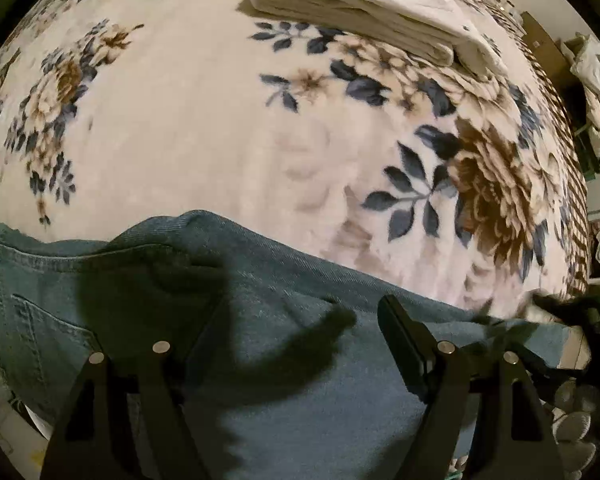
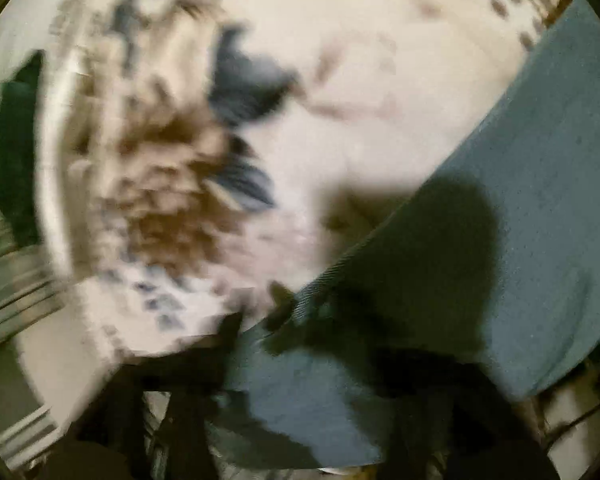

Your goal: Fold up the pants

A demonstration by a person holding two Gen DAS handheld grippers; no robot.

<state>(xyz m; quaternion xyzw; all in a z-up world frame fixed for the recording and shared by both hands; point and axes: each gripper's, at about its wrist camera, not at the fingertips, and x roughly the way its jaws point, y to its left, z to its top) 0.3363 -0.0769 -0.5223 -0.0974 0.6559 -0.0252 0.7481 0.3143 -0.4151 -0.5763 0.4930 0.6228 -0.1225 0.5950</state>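
Two wrist views, one sharp, one blurred by motion. No brand, label or writing can be read in either.

Left wrist view: the left gripper (image 1: 300, 316) sits at 6 o'clock, its two black fingers (image 1: 404, 344) spread wide apart with nothing pinched between them. Beneath and between them lie the jeans (image 1: 260, 288), blue-grey denim, filling the frame from 9 o'clock through 6 to about 4 o'clock. A back pocket (image 1: 48, 332) with double stitching shows at 8 o'clock, and a rounded fold of denim rises at the cloth's top edge near the centre. The jeans rest on a floral blanket (image 1: 180, 140), cream with brown blossoms and slate-blue leaves. At 12 to 1 o'clock a folded cream cloth (image 1: 360, 12) lies on the blanket, well apart from the jeans. At 4 o'clock a dark shape touches the far end of the denim; too blurred to identify with certainty.

Right wrist view: heavy blur. The jeans (image 2: 540, 184) run as a broad band from 2 o'clock down to 6 o'clock, over the same blanket (image 2: 380, 80). The right gripper (image 2: 300, 344) is at 6 o'clock; one dark finger (image 2: 228, 332) shows left of the denim edge, and cloth lies between the fingers. Whether the jaws are pressed on the denim or merely straddling it, cannot tell.
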